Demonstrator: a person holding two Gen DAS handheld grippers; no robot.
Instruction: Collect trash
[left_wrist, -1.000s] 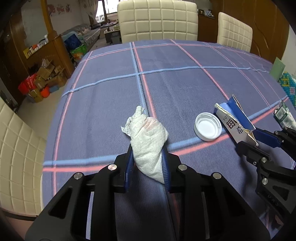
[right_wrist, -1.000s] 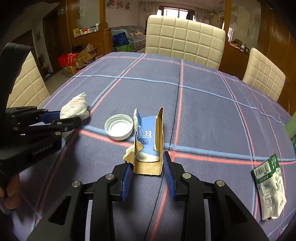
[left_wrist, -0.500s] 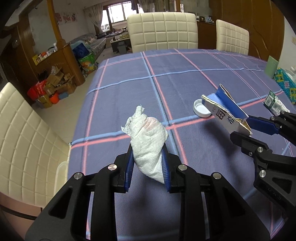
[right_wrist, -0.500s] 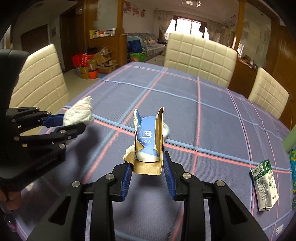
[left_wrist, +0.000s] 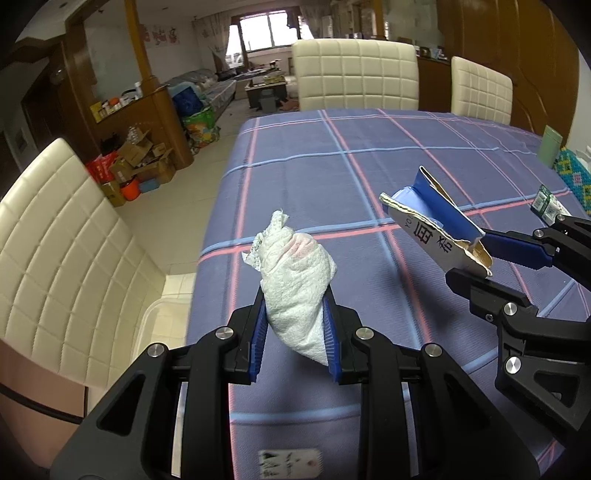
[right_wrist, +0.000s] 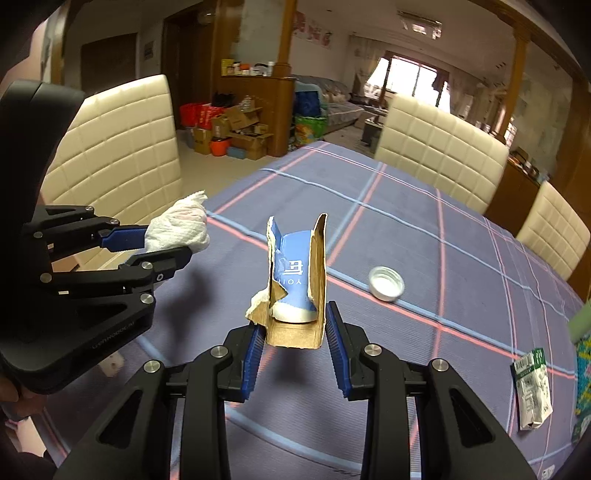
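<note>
Clamping a crumpled paper towel (left_wrist: 295, 291) in the left gripper (left_wrist: 293, 343) and a torn blue carton (right_wrist: 295, 284) in the right gripper (right_wrist: 295, 354), the person had yet to collect the bottle cap (right_wrist: 386, 283) and green wrapper (right_wrist: 533, 391) lying on the tablecloth (right_wrist: 443, 236).

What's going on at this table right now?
A person is clearing trash with a handheld gripper in each hand. The left gripper is clamped on a crumpled white paper towel, and the right gripper is clamped on a torn blue and brown cardboard box. Both pieces are held up off the purple plaid tablecloth. A white plastic bottle cap and a green and white wrapper lie on the cloth, not yet collected.
</note>
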